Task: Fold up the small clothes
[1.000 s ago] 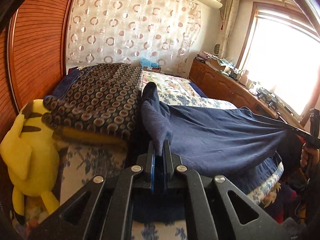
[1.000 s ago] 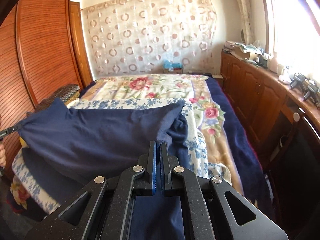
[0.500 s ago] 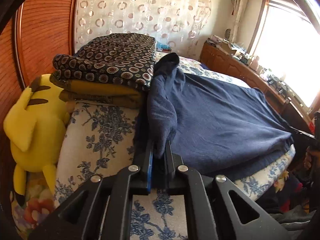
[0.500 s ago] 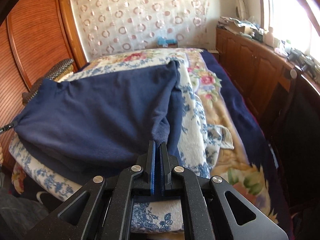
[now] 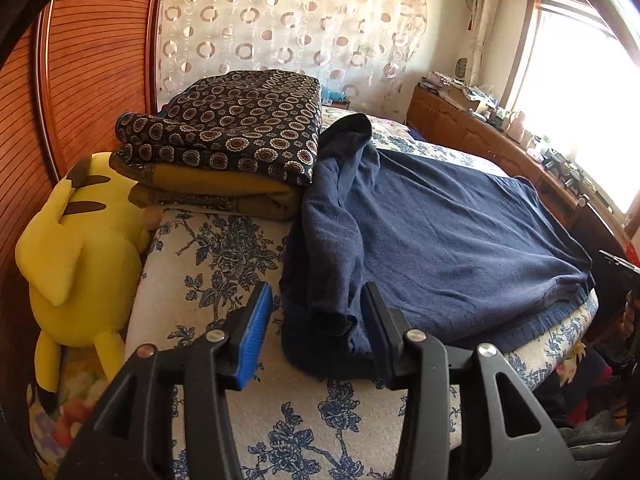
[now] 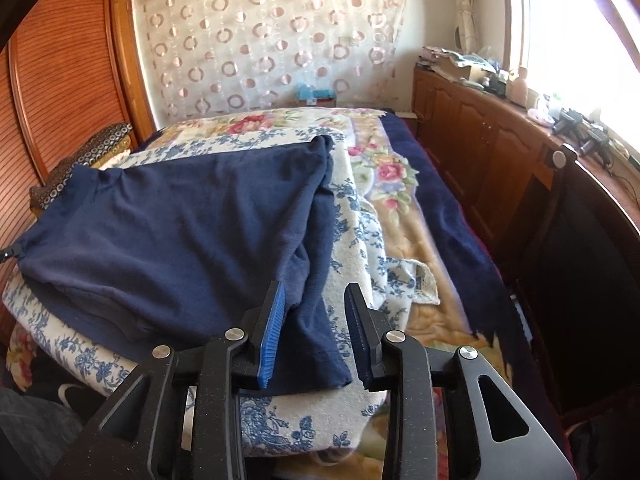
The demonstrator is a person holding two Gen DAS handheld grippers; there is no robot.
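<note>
A navy blue garment lies spread flat on the blue-flowered white cloth at the foot of the bed. My left gripper has its jaws opening. The garment's folded-over sleeve lies loose between its blue pads, which do not press on it. In the right wrist view the same garment stretches away to the left. My right gripper is opening too, and the garment's near corner rests between its fingers, free of the pads.
A folded stack of dark ring-patterned and mustard blankets sits just left of the garment, beside a yellow plush toy. A wooden wardrobe stands on the left. A rose-patterned bedspread and a wooden cabinet lie on the right.
Both grippers came down with the garment stretched between them and laid it on the bed. Both were shut on the cloth before; now their jaws have parted and let it go.
</note>
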